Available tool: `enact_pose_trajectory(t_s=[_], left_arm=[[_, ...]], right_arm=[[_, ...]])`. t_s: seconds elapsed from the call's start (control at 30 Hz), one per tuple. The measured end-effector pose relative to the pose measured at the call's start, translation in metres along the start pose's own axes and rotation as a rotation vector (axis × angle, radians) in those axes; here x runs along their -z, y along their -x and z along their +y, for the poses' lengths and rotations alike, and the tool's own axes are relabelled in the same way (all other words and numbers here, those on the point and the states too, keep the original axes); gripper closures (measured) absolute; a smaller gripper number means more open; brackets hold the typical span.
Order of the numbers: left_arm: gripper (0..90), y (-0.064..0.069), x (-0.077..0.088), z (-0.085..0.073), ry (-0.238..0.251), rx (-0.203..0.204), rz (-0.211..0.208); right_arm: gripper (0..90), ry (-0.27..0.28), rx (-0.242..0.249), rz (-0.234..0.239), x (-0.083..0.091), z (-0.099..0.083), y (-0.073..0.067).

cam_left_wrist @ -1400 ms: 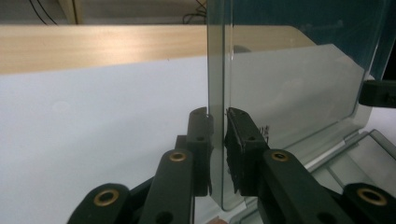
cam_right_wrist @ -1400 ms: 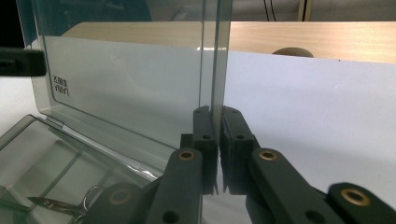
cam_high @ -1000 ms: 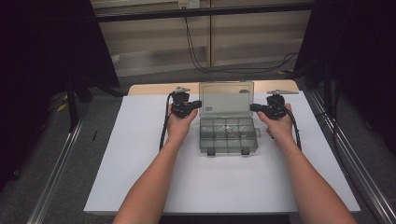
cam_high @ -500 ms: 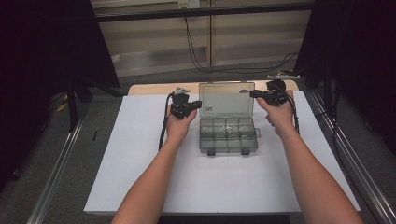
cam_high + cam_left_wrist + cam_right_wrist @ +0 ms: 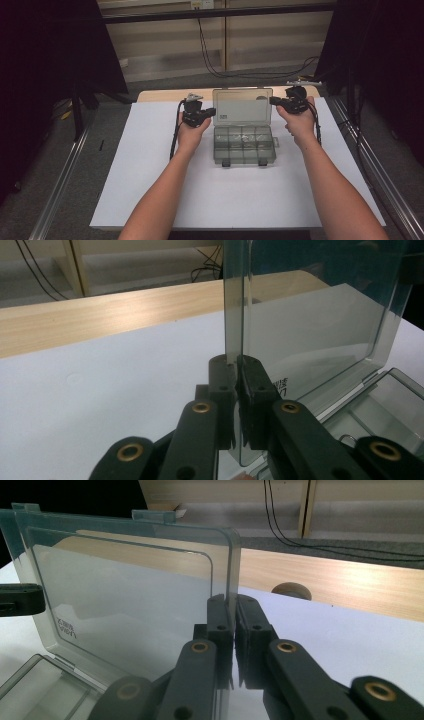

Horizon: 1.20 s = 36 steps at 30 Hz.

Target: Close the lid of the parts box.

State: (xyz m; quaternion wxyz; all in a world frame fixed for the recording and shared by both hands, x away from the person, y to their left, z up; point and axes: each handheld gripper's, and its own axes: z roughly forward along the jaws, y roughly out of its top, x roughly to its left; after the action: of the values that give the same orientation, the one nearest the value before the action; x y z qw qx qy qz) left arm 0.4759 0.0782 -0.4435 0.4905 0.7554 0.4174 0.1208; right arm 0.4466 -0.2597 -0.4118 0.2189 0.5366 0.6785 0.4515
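Observation:
A smoky transparent compartment box (image 5: 244,146) lies open at the middle of the white sheet, its lid (image 5: 242,106) standing nearly upright at the far side. My left gripper (image 5: 212,111) is shut on the lid's left edge; the left gripper view has the jaws (image 5: 238,365) pinching the clear lid (image 5: 310,325) above the tray (image 5: 385,405). My right gripper (image 5: 273,100) is shut on the lid's right edge, and its view shows the same pinch (image 5: 234,605) on the lid (image 5: 125,590). The tray compartments look empty.
The white sheet (image 5: 150,180) covers the table, with a strip of wooden tabletop (image 5: 165,95) bare at the far edge. Metal rails (image 5: 60,195) run along both sides. Cables (image 5: 215,60) hang behind the table. A small round wooden piece (image 5: 291,590) sits at the sheet's far edge.
My right gripper has moved away from me and higher along the lid's right edge, then held still. The left gripper and the box have stayed where they were.

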Motion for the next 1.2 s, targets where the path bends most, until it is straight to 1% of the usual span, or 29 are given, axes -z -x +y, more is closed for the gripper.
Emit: enact_pose_trajectory(t_s=[0.03, 0.1, 0.13, 0.17, 0.2, 0.23, 0.27, 0.3, 0.33, 0.4, 0.47, 0.5, 0.53, 0.57, 0.6, 0.7, 0.77, 0.8, 0.87, 0.9, 0.93, 0.97, 1.0, 1.03, 1.07, 1.17, 1.2], left_arm=[[84.8, 0.000, 0.001, 0.001, -0.006, 0.004, -0.003], [83.9, 0.001, 0.003, 0.002, -0.016, -0.005, -0.003], [82.5, 0.001, 0.005, 0.002, -0.018, -0.008, -0.001], [79.6, 0.000, 0.007, 0.003, -0.019, 0.002, -0.008], [74.5, -0.002, 0.009, 0.004, -0.020, 0.018, -0.028], [72.0, -0.003, 0.011, 0.004, -0.018, 0.024, -0.041], [71.9, -0.005, 0.014, 0.005, -0.006, 0.035, -0.064], [70.6, -0.006, 0.017, 0.005, 0.000, 0.033, -0.077], [69.3, -0.007, 0.020, 0.006, 0.011, 0.038, -0.091], [69.2, -0.008, 0.026, 0.008, 0.024, 0.038, -0.111], [70.8, -0.008, 0.032, 0.010, 0.036, 0.030, -0.122], [72.5, -0.008, 0.033, 0.011, 0.040, 0.031, -0.131], [74.2, -0.008, 0.036, 0.012, 0.040, 0.030, -0.137], [77.6, -0.008, 0.037, 0.013, 0.052, 0.032, -0.154], [80.4, -0.009, 0.039, 0.014, 0.048, 0.021, -0.158], [87.6, -0.009, 0.041, 0.015, 0.064, 0.036, -0.159], [90.0, -0.012, 0.042, 0.015, 0.063, 0.054, -0.161], [90.0, -0.012, 0.041, 0.016, 0.065, 0.072, -0.158], [90.0, -0.012, 0.039, 0.016, 0.060, 0.091, -0.147], [90.0, -0.014, 0.038, 0.017, 0.050, 0.087, -0.150], [90.0, -0.013, 0.037, 0.017, 0.054, 0.100, -0.155], [90.0, -0.013, 0.037, 0.017, 0.051, 0.092, -0.154], [90.0, -0.012, 0.036, 0.018, 0.053, 0.100, -0.147], [90.0, -0.011, 0.035, 0.019, 0.051, 0.112, -0.149], [90.0, -0.011, 0.034, 0.019, 0.043, 0.106, -0.148], [90.0, -0.009, 0.031, 0.019, 0.042, 0.119, -0.146], [90.0, -0.009, 0.030, 0.019, 0.031, 0.122, -0.146]], right_arm=[[86.8, 0.007, 0.005, -0.004, 0.001, -0.001, -0.001], [87.0, 0.024, 0.011, -0.006, 0.003, -0.003, -0.003], [87.1, 0.035, 0.014, -0.008, 0.004, -0.005, -0.004], [87.1, 0.045, 0.013, -0.011, 0.005, -0.007, -0.005], [87.1, 0.054, 0.020, -0.010, 0.007, -0.008, -0.005], [87.1, 0.058, 0.023, -0.005, 0.008, -0.009, -0.006], [87.1, 0.065, 0.029, -0.006, 0.009, -0.010, -0.006], [87.1, 0.071, 0.037, -0.012, 0.011, -0.011, -0.007], [87.1, 0.076, 0.044, -0.007, 0.012, -0.012, -0.008], [87.1, 0.089, 0.049, -0.012, 0.014, -0.014, -0.009], [87.1, 0.093, 0.055, -0.015, 0.016, -0.015, -0.011], [87.1, 0.098, 0.063, -0.013, 0.017, -0.017, -0.011], [87.1, 0.100, 0.060, -0.016, 0.018, -0.017, -0.011], [87.1, 0.106, 0.064, -0.014, 0.019, -0.018, -0.012], [87.1, 0.108, 0.070, -0.015, 0.020, -0.019, -0.012], [87.1, 0.120, 0.069, -0.015, 0.022, -0.021, -0.013], [87.1, 0.126, 0.073, -0.012, 0.024, -0.023, -0.014], [87.0, 0.128, 0.079, -0.012, 0.025, -0.024, -0.014], [87.0, 0.135, 0.081, -0.009, 0.027, -0.026, -0.015], [86.9, 0.136, 0.083, -0.006, 0.028, -0.027, -0.015], [86.9, 0.139, 0.087, -0.006, 0.029, -0.027, -0.016], [86.8, 0.141, 0.090, -0.003, 0.030, -0.028, -0.016], [86.7, 0.145, 0.090, -0.001, 0.030, -0.029, -0.017], [86.6, 0.151, 0.093, 0.001, 0.031, -0.030, -0.016], [86.5, 0.151, 0.089, 0.006, 0.033, -0.031, -0.016], [86.3, 0.161, 0.081, 0.017, 0.035, -0.034, -0.016], [86.1, 0.162, 0.083, 0.022, 0.035, -0.035, -0.016]])
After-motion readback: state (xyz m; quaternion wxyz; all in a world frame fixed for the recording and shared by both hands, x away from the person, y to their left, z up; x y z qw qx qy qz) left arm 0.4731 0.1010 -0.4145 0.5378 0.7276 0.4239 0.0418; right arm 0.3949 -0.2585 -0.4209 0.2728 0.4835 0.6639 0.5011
